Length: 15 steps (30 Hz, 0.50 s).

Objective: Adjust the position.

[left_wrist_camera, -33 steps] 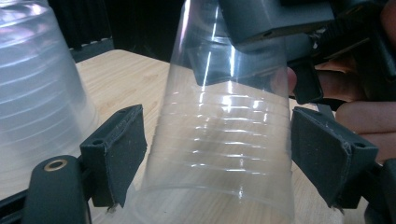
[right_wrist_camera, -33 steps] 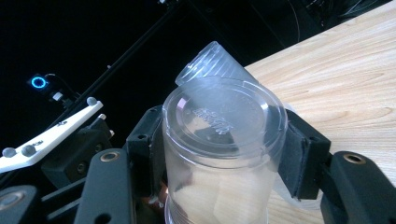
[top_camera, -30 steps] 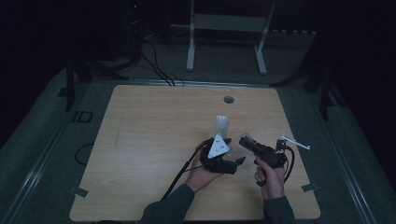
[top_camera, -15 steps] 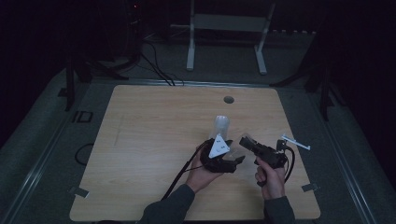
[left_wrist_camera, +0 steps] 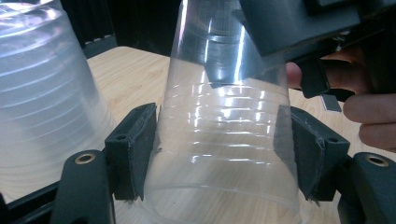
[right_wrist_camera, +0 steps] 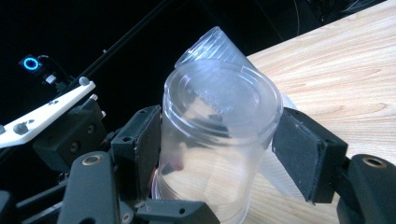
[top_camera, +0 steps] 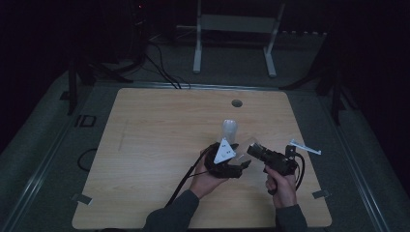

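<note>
Clear plastic cup (left_wrist_camera: 224, 140), upside down with its closed base uppermost, stands in the middle of the left gripper view, its ribbed wall between the two black pads (left_wrist_camera: 137, 149) of the left tongs (left_wrist_camera: 219, 154). Both pads lie against the wall: these tongs are clamped on the cup. A second clear cup (left_wrist_camera: 46, 102), also base up, stands at the left edge of that view, just beside the first, on the wooden desk (left_wrist_camera: 126, 74).

In the right gripper view the same cup (right_wrist_camera: 217, 135) sits at centre frame between the pads of the right tongs (right_wrist_camera: 219, 154). Their jaws have just been opening; the right-hand pad (right_wrist_camera: 303, 156) stands just clear of the cup wall, so these tongs are released around it, not gripping. The second cup (right_wrist_camera: 210, 44) shows behind it at upper centre.

In the high view the cups (top_camera: 229, 130) appear in the lower middle of the desk (top_camera: 159, 125), with the left tongs (top_camera: 226, 157) just below them and the right tongs (top_camera: 258, 149) to their lower right, each held in a hand.
</note>
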Tool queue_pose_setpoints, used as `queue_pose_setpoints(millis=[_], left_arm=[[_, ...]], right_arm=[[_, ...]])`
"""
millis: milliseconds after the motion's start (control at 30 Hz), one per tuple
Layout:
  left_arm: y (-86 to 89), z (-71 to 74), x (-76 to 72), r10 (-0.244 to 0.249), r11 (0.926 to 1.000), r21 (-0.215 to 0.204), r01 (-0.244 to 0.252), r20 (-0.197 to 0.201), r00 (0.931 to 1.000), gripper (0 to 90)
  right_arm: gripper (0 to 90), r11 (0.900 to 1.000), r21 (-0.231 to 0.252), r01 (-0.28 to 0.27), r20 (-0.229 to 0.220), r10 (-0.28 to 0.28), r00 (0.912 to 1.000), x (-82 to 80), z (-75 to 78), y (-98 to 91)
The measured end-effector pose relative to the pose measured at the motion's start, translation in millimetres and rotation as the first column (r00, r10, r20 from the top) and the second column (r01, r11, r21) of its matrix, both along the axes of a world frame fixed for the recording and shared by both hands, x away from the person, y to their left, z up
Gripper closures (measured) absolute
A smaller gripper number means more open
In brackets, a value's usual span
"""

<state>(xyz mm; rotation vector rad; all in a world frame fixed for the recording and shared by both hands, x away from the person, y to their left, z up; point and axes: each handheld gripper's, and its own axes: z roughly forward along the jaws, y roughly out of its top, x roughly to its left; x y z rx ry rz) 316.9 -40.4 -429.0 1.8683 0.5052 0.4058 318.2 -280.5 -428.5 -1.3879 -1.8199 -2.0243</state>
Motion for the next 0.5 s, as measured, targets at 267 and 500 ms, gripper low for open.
queue_pose_setpoints(millis=[267,500], left_arm=[[7.0,2.1,2.3,0.012,0.9999,0.000,-0.012,0.002,0.9999,31.2],[11.6,4.3,3.1,0.013,0.9999,0.005,-0.013,0.006,0.9999,31.2]], right_arm=[[35.4,0.9999,-0.014,-0.011,0.009,0.011,0.9999,-2.1,-0.1,-4.9],[38.6,0.9988,-0.044,-0.018,0.014,0.019,0.9997,-4.3,-0.3,-9.9]])
